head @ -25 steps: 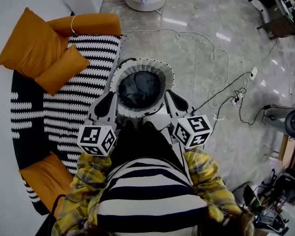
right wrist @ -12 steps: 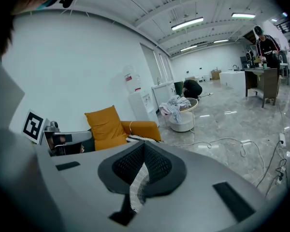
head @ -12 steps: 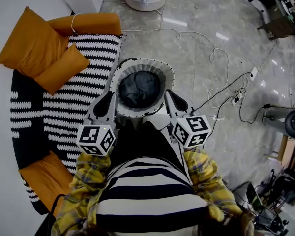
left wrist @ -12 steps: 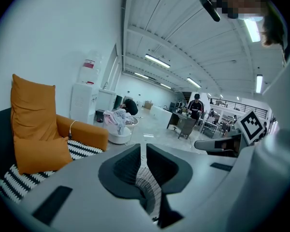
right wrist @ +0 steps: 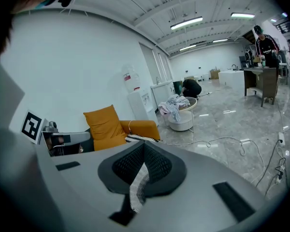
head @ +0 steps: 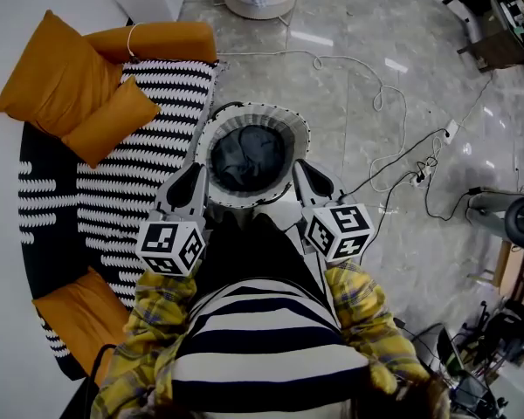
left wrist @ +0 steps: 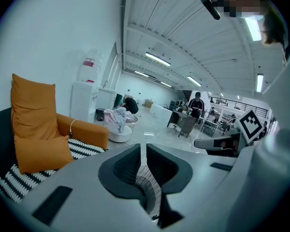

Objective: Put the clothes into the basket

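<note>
I hold the basket (head: 255, 112) up in front of me with both tools. It sits between them, close to my striped shirt (head: 262, 339). Dark clothes (head: 249, 157) lie inside it.

My left gripper (head: 195, 175) is on the basket's left side. Its jaws are pressed together and pinch a thin strip of the basket's edge (left wrist: 149, 187). My right gripper (head: 304, 173) is on the basket's right side. Its jaws are also pressed together, and they pinch the edge on that side too.

I cannot tell if the basket touches the floor (head: 349, 68).

To my left is a black and white striped seat (head: 148, 173) with orange cushions (head: 57, 85) on it. Thin cords (head: 393, 160) snake over the shiny floor to my right. Far ahead stands a round white stand (head: 258, 5) with more cloth piled on top.
</note>
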Demonstrator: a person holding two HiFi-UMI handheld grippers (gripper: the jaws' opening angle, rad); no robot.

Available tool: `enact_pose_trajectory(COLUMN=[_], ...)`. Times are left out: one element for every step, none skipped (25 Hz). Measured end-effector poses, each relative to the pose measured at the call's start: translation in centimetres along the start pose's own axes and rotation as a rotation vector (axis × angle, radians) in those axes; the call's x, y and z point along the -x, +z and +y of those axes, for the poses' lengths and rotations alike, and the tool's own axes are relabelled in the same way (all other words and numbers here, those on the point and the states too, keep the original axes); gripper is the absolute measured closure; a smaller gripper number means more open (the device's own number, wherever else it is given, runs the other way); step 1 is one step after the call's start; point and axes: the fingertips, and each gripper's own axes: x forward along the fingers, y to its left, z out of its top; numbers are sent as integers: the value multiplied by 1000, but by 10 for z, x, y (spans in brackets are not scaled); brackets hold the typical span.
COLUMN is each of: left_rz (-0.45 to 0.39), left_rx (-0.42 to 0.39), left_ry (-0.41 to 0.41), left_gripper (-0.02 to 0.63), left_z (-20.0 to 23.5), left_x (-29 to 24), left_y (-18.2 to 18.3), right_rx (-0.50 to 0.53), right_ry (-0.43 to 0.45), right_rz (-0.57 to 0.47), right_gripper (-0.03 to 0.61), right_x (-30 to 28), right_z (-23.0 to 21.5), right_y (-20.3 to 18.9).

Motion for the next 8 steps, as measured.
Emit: enact_pose_trajectory(left_rz=[0,1,3,4,6,6,7,8], left_rx=[0,-2,-6,-11,-15,-18,-19,-20], left_ry=[1,1,1,-1,-3,-6,-9,-11], left_gripper=[565,565,565,565,565,565,565,565], left_z=[0,0,-1,-2,-4,-5,-6,-7], left_x=[0,0,-1,-1,-2,-3,-4,-4], left_y=[0,-1,-1,0,0,1,2,3], right_rx=[0,1,1,2,2,1,1,0], right_ry=[0,0,0,0,1,2,3,5], right_rz=[1,3,4,5,6,7,8,9], right_gripper=[552,552,552,552,552,552,552,552], right_x=[0,0,0,-1,-1,-1,-2,-3], right_z=[0,0,0,0,-1,0,0,0], right_y=[-1,-1,-1,-1,-1,-1,0,0])
